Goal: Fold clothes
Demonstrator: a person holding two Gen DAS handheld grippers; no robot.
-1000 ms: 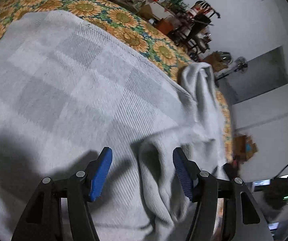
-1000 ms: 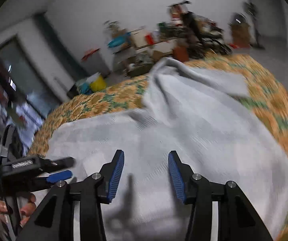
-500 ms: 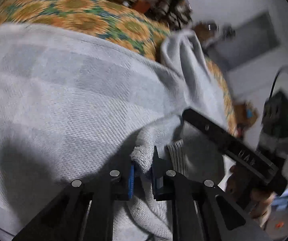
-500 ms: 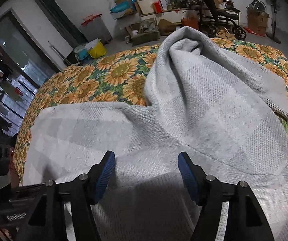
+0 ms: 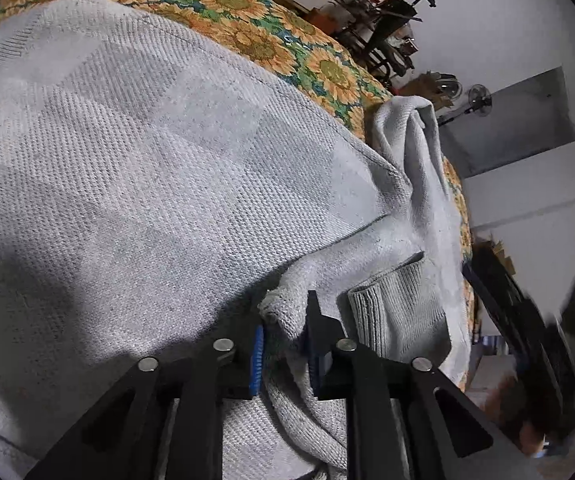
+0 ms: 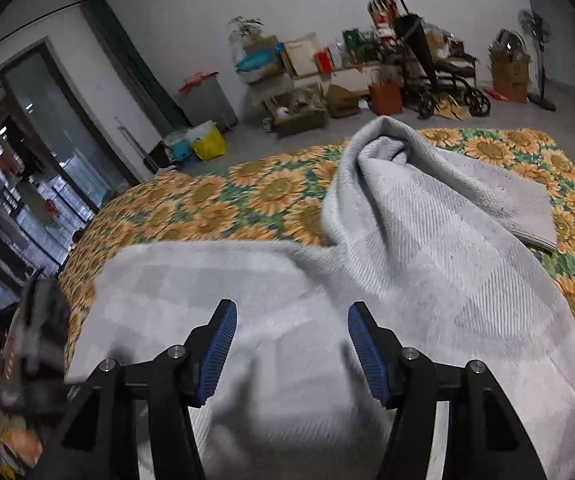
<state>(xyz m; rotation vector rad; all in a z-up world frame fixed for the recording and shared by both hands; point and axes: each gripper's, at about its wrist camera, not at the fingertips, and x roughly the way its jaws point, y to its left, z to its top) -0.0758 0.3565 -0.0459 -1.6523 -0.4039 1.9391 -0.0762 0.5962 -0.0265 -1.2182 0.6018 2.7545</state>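
Sweater (image 5: 159,168): grey knit, spread on the sunflower bedspread (image 6: 247,200)
Left gripper (image 5: 283,344): jaws pinching a sweater fold
Right gripper (image 6: 291,348): jaws wide, above the sweater

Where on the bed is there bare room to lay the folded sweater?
Bare sunflower bedspread shows between the sweater and the bed's far edge, and a strip past its flat sleeve. The near side is covered, with the left gripper pinching fabric.
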